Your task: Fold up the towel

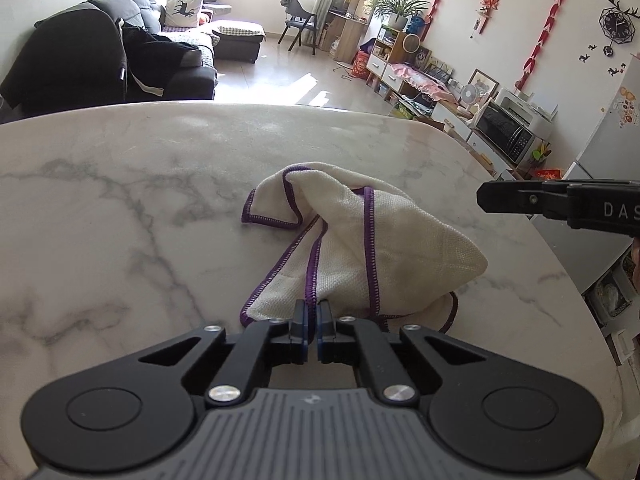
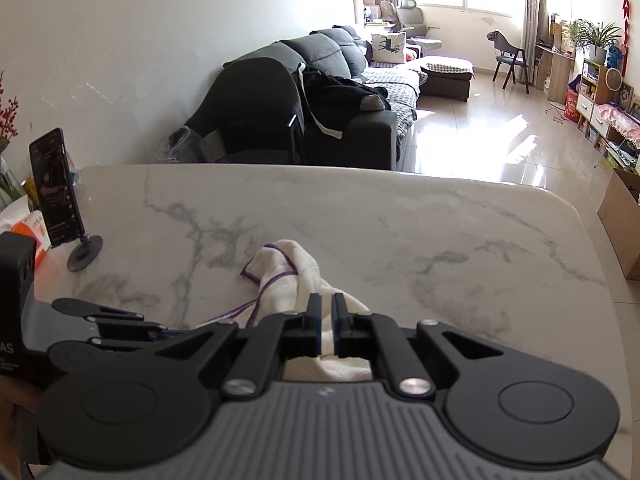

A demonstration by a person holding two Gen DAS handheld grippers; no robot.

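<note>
Towel (image 1: 344,240), cream with purple hem, lies crumpled at centre frame on the marble tabletop (image 1: 120,200). Left tool (image 1: 313,316) pinches its near hem; right tool (image 2: 326,312) is clamped on bunched cloth.

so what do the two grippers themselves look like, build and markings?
Both match: the left gripper and right gripper have matte black linkage arms with silver pivot screws, round black end caps, a ribbed grey body bearing a small logo, and blue-edged pads on the fingers. Seen side-on, the right gripper's black housing carries white letters, "DAS" showing. No cables or sleeves visible.
</note>
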